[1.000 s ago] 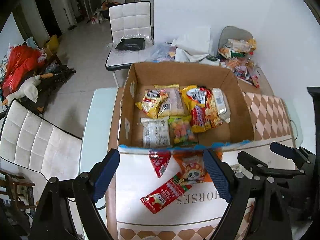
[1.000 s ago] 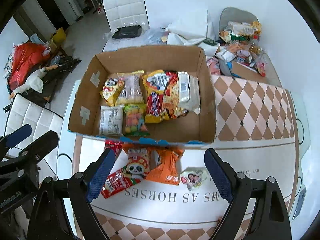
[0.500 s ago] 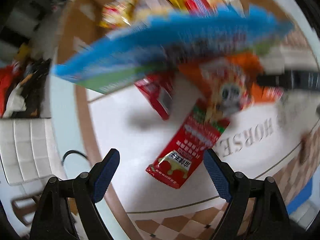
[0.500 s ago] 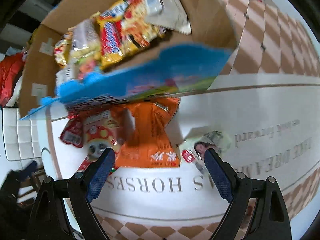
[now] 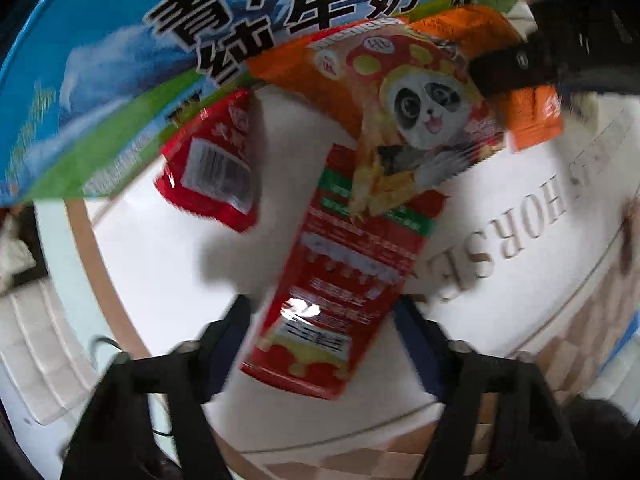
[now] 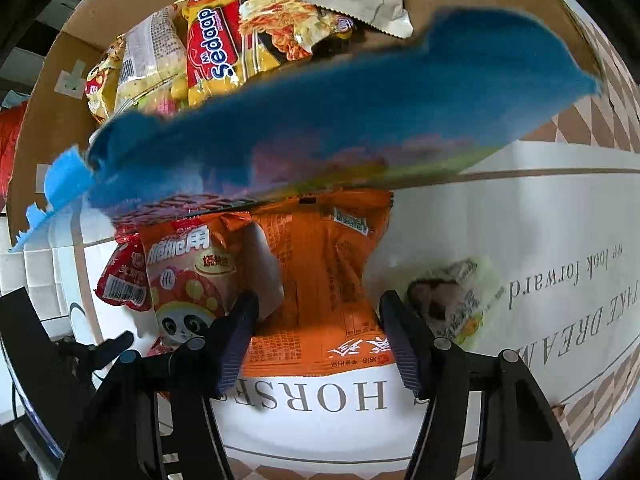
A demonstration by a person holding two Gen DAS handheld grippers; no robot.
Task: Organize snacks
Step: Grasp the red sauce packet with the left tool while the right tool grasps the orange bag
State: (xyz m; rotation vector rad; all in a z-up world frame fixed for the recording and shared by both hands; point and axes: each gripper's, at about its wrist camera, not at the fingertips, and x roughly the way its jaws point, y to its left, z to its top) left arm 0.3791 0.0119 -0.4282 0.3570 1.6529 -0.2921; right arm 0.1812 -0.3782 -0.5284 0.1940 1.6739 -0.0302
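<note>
Two grippers, left gripper jaws closing around long red packet, right gripper closing around orange bag

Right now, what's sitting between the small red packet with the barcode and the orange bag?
The panda snack bag lies between them in the right wrist view, overlapping the small red packet on one side and the orange bag on the other.

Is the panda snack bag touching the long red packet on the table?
Touching. The left wrist view shows the panda snack bag lying overlapped on the upper end of the long red packet, with no gap between them.
</note>
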